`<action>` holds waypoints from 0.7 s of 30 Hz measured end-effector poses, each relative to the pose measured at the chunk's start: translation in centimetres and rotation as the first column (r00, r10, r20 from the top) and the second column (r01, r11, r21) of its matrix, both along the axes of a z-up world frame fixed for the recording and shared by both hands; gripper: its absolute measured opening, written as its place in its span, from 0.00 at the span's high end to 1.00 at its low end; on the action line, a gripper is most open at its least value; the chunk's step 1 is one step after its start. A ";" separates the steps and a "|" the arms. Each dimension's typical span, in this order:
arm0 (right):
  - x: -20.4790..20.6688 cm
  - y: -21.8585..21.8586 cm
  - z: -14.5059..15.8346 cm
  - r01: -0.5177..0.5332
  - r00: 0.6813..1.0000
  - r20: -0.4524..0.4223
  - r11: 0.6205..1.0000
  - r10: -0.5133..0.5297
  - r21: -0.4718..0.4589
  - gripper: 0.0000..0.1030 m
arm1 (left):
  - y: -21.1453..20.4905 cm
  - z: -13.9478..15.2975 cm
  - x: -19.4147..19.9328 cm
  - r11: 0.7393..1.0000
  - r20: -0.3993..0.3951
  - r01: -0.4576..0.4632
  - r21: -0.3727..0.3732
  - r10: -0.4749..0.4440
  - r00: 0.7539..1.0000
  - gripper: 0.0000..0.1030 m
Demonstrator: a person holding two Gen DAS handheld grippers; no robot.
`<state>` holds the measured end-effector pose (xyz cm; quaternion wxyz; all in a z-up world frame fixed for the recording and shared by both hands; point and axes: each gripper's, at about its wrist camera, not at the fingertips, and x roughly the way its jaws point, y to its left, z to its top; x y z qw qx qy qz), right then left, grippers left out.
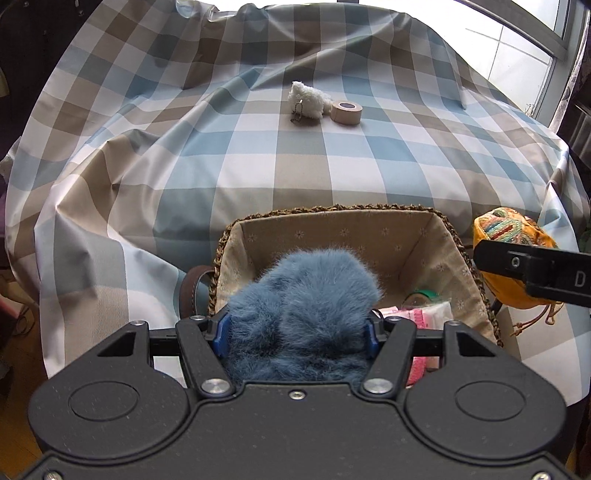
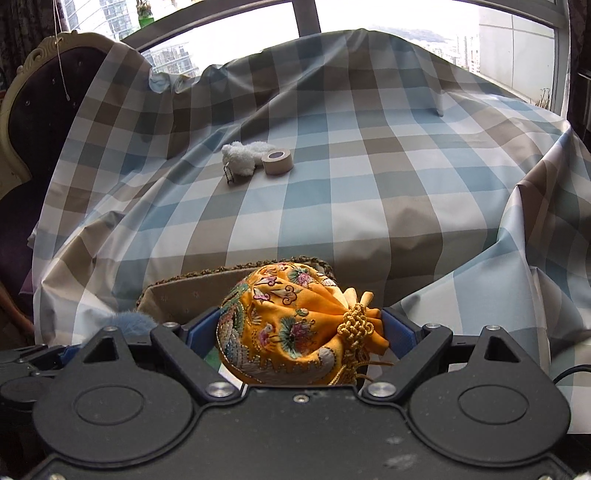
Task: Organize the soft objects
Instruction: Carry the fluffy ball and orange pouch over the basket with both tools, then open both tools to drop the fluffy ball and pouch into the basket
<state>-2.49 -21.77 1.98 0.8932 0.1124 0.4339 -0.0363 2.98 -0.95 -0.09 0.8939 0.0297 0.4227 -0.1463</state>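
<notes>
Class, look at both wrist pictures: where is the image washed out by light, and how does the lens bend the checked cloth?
Left wrist view: the window at top right is blown out to white, and the checked tablecloth bulges into a dome. Right wrist view: window glare along the top, hazy buildings still showing; the cloth's stripes curve outward, while the yellow pouch stays sharp.

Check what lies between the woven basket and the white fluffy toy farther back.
Only bare checked tablecloth lies between the woven basket and the white fluffy toy; the left wrist view shows this.
</notes>
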 end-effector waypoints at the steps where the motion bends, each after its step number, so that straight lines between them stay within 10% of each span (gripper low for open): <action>1: -0.2 0.4 -0.1 -0.012 1.000 -0.010 1.000 0.012 -0.014 0.11 | 0.0 -0.2 -0.4 1.000 -0.007 0.001 0.007 -0.001 1.000 0.43; 12: 0.0 2.4 0.7 -0.047 0.999 -0.019 0.997 0.046 -0.057 0.11 | 0.2 -1.3 -1.5 1.000 -0.024 -0.008 0.010 0.008 1.000 0.40; 21: 0.3 3.0 3.4 0.006 0.996 0.086 0.999 -0.003 -0.043 0.00 | -0.4 -0.7 -1.5 0.996 0.073 0.020 0.092 -0.027 0.997 0.16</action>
